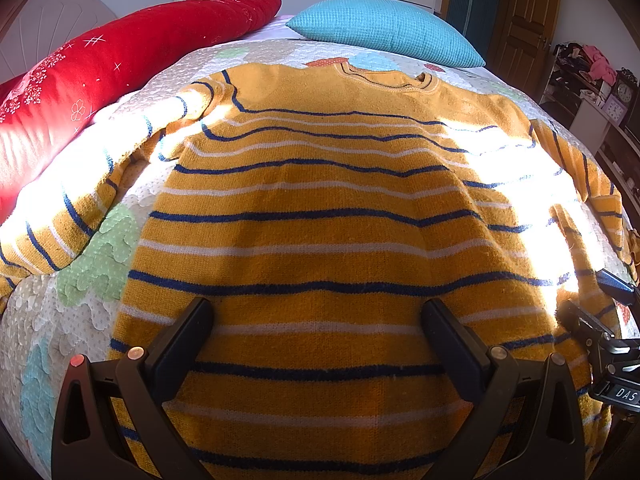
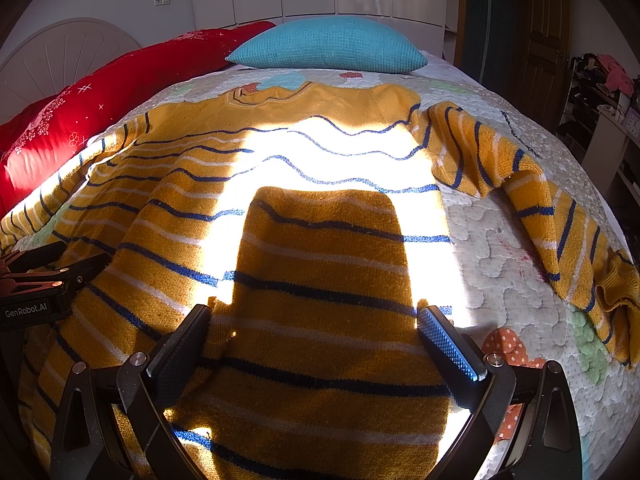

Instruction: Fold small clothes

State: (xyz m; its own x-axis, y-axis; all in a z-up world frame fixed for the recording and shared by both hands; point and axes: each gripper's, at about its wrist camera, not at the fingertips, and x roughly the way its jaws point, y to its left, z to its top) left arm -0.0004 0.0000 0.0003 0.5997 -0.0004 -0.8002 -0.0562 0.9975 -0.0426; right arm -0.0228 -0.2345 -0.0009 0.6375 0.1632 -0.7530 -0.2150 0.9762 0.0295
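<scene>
The mustard-yellow knitted sweater with navy and white stripes (image 1: 320,208) lies flat and face-down on the quilted pastel bedspread (image 1: 80,280), its collar toward the far edge by the turquoise waffle-knit pillow (image 1: 384,32) and its hem toward you. Your left gripper (image 1: 316,332) and right gripper (image 2: 314,340) both hang over the hem end with fingers spread wide, holding nothing. The sweater's long axis runs straight away from both pairs of fingers. The right sleeve (image 2: 540,208) trails toward the bed's right edge, nearer your right gripper; I judge it the likelier first fold.
</scene>
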